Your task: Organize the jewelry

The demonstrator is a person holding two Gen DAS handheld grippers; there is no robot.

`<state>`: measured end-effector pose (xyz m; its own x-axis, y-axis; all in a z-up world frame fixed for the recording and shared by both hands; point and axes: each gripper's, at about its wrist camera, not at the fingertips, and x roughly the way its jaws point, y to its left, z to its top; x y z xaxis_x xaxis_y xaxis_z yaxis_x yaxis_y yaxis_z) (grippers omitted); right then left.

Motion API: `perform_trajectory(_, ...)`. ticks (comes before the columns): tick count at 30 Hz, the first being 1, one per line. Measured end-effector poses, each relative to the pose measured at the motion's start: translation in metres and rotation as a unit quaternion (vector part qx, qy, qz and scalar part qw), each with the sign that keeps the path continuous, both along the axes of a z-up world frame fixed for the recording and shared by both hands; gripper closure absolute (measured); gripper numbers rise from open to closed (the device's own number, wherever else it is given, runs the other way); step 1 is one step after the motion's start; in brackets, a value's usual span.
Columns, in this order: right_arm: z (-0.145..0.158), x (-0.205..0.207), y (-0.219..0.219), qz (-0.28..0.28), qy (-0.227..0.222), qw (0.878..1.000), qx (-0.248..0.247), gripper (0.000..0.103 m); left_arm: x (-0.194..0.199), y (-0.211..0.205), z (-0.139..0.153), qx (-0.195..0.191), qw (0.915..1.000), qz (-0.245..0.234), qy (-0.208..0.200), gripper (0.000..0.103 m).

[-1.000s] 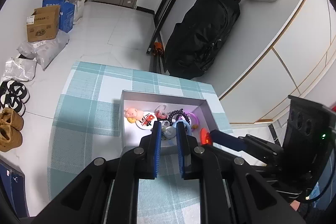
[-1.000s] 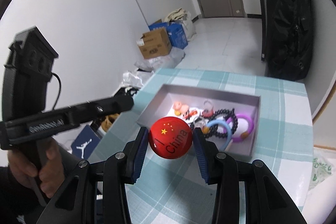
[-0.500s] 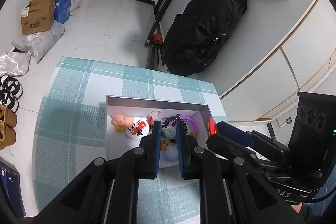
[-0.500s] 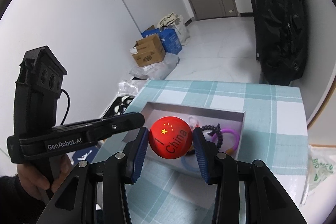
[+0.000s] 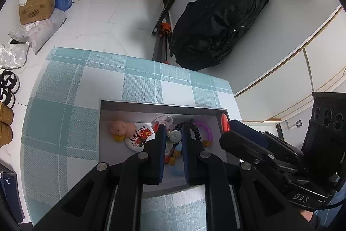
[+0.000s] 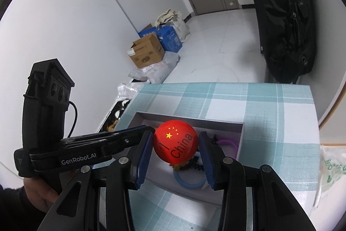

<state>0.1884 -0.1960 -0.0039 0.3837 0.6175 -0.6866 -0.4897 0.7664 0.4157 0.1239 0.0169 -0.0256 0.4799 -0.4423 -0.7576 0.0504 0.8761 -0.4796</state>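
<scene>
Desk: Closer to the gray box (image 5: 162,104) than a second ago?

Photographer: Closer, yes. Left gripper (image 5: 174,130) forward from the near wall to above the middle of the box. Right gripper (image 6: 175,144) in alongside, tip level with the right wall.

Desk: Holding anything?

Photographer: On the right, clenched on a round red badge (image 6: 175,144) with yellow stars and the word "China", one blue pad pressed to each side. On the left, nothing: fingers (image 5: 159,151) parted by a narrow gap, trinkets showing through from below.

Desk: Badge inside the box yet?

Photographer: Not yet. Up in the air above the open top, hiding part of the contents in the right wrist view; edge-on just beside the right wall in the left wrist view.

Desk: Contents?

Photographer: Pink pig (image 5: 119,127) at the left end, touching a white badge (image 5: 140,135). Black beaded band (image 5: 192,127) and purple ring (image 5: 205,131) toward the right. Blue ring (image 6: 188,181) near the front wall.

Desk: Setting?

Photographer: Teal and white checked tablecloth (image 5: 64,112) under the box. Beyond, a black bag (image 5: 216,21) against the wall and a cardboard carton (image 5: 36,3) on the floor.
</scene>
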Motion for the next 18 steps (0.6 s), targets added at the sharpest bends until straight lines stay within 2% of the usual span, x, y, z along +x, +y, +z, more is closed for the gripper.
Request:
perform_trajectory(7, -0.006, 0.005, -0.001, -0.006, 0.014, 1.0, -0.001, 0.061, 0.007, -0.004, -0.007, 0.001, 0.9999, -0.001, 0.012, 0.093)
perform_trajectory(13, -0.011, 0.008, 0.0, -0.012, 0.027, 1.0, -0.006, 0.061, 0.011, -0.006, -0.011, 0.017, 0.9997, 0.002, 0.017, 0.093)
perform_trajectory(18, -0.016, 0.01, -0.001, -0.016, 0.039, 0.999, -0.008, 0.06, 0.013, -0.006, -0.014, 0.013, 0.9996, -0.006, 0.024, 0.093)
